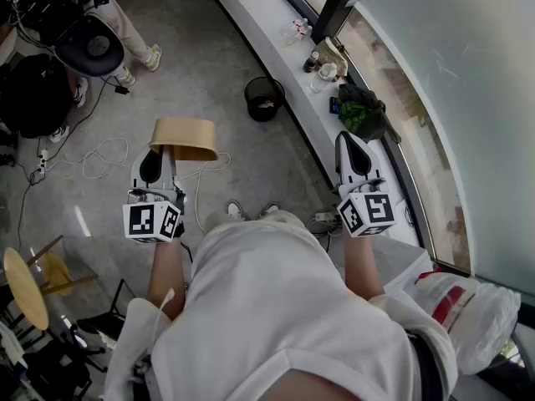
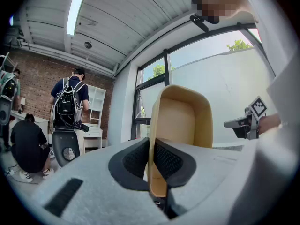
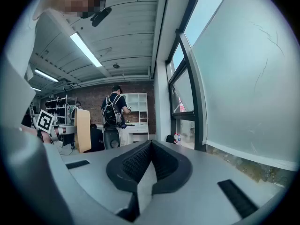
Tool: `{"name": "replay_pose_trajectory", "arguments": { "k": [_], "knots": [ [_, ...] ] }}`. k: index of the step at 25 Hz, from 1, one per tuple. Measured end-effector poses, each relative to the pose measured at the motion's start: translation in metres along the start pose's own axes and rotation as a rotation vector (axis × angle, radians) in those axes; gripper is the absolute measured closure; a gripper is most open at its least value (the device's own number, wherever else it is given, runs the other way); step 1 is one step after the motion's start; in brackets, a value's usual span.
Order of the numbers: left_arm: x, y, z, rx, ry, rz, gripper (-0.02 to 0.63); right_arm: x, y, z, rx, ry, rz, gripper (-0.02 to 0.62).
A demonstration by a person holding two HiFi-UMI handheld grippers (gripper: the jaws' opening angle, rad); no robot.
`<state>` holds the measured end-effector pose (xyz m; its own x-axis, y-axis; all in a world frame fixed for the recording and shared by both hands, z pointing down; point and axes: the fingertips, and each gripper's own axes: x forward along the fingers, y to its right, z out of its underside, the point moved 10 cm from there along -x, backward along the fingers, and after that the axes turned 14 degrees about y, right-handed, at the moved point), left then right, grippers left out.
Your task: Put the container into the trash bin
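Short of the black wire-mesh trash bin (image 1: pixel 264 98), a tan, round-cornered moulded-fibre container (image 1: pixel 184 137) hangs in mid-air above the grey floor, well apart from the bin and on the side nearer the person. It is caught only by one thin side wall between the closed black ribbed pads of the left gripper (image 1: pixel 163 155), which points level. That narrow edge hold looks like the main hazard: the tub sticks out past the jaws, so a quick swing toward the bin could pivot it or work it loose. The bin's mouth appears little wider than the container, so a release off-centre could leave it perched on the rim or on the floor beside the bin. Loose white cables (image 1: pixel 100 157) trail across the floor, away from the bin on the container's far side, a possible snag for feet. The container itself is matt and smooth, a shallow tub with a plain rim, and its hollow looks empty in the left gripper view; it seems light and fairly stiff. The right gripper (image 1: pixel 353 144), nearer the white window ledge (image 1: pixel 276 48) that runs past the bin, has its jaws together on nothing.
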<state>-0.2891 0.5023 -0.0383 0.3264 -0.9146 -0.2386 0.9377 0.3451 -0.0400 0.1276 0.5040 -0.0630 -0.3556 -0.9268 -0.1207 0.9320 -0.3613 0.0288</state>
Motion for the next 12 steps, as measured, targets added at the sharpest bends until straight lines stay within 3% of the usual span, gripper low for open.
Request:
{"name": "replay_pose_trajectory", "arguments": {
  "k": [12],
  "knots": [
    [0.009, 0.021, 0.004, -0.005, -0.015, 0.01, 0.578, -0.009, 0.018, 0.007, 0.005, -0.017, -0.004, 0.595]
  ]
}}
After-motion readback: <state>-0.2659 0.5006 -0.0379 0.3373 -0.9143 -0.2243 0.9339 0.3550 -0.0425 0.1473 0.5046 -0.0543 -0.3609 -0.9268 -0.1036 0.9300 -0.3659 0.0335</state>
